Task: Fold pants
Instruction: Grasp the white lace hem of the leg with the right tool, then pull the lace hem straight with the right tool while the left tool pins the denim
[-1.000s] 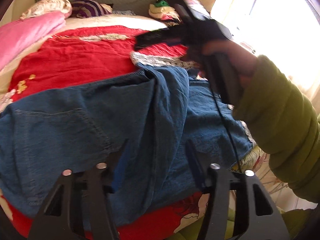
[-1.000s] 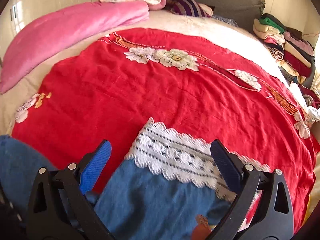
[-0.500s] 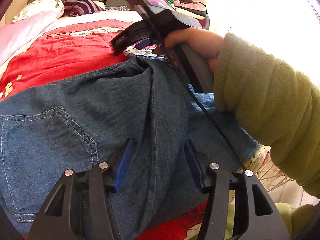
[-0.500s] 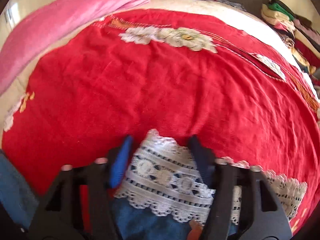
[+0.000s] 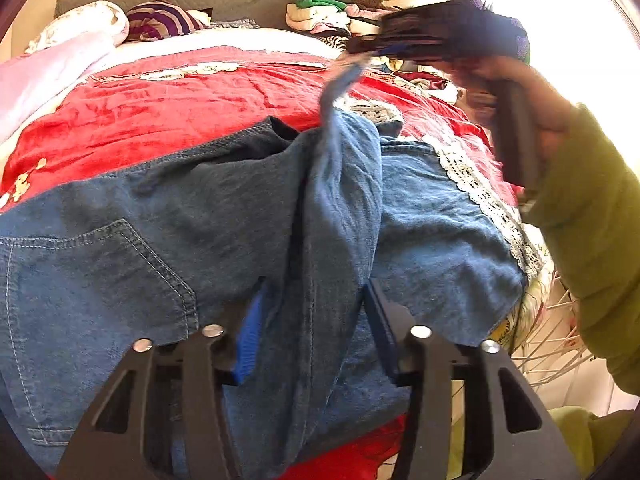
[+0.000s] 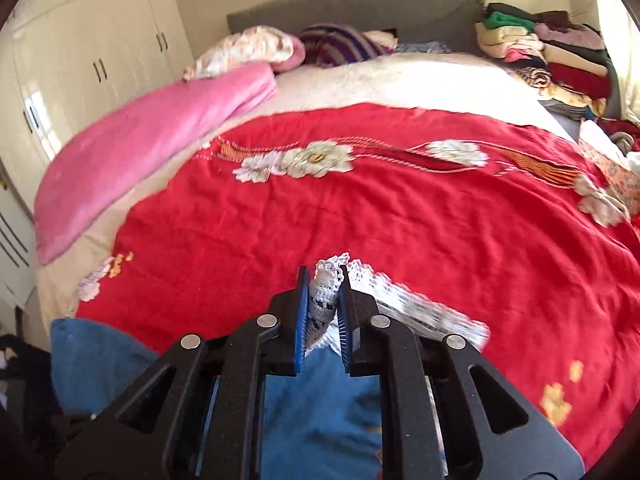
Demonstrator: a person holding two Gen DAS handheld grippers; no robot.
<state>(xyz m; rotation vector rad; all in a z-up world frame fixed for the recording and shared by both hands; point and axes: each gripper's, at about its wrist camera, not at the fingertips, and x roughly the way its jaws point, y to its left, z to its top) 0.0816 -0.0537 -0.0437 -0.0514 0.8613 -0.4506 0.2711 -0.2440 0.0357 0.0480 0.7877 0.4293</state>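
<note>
My blue denim pants [image 5: 224, 216] lie spread across the red bedspread, back pocket up, with a raised fold running along the middle. The leg ends carry a white lace hem [image 6: 326, 296]; one hem corner is lifted off the bed, bunched and pinched upright.

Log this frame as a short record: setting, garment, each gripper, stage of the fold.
setting: bed with red floral bedspread
garment: blue denim pants with white lace hem, spread on the bedspread
right gripper: jaws just closed, shut on the lace hem, lifting it
left gripper: jaws either side of a denim ridge, closing further; grip unclear
stage: fold just starting
</note>
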